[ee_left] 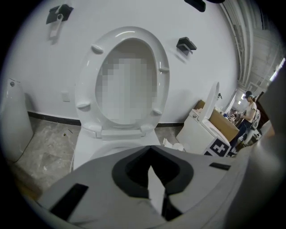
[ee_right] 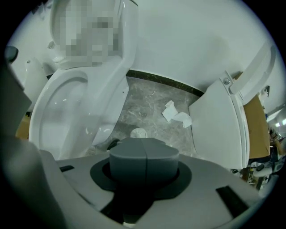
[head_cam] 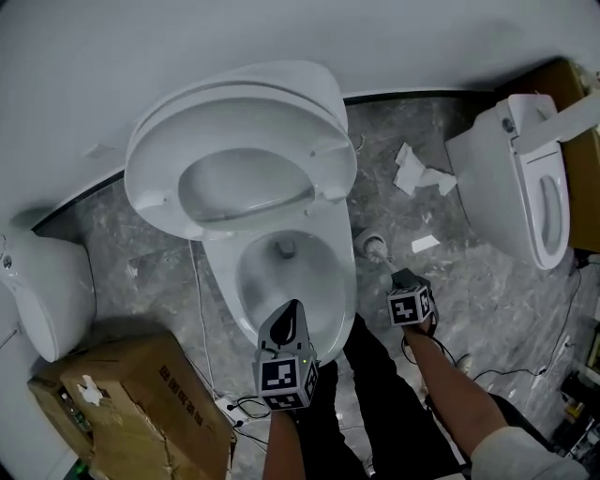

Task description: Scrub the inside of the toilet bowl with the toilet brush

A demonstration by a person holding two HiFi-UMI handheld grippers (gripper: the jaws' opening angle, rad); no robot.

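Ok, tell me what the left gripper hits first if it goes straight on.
Probably the inner wall of the white ceramic toilet bowl; the left gripper points down over its front rim. Depth is unclear.

White wall (head_cam: pixel 281 28) over grey marbled floor (head_cam: pixel 469 281), cardboard box (head_cam: pixel 131 384) lower left, crumpled paper (head_cam: pixel 412 173) strewn about.

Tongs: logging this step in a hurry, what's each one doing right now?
Left tongs: closed, empty.
Right tongs: closed on the toilet brush handle.
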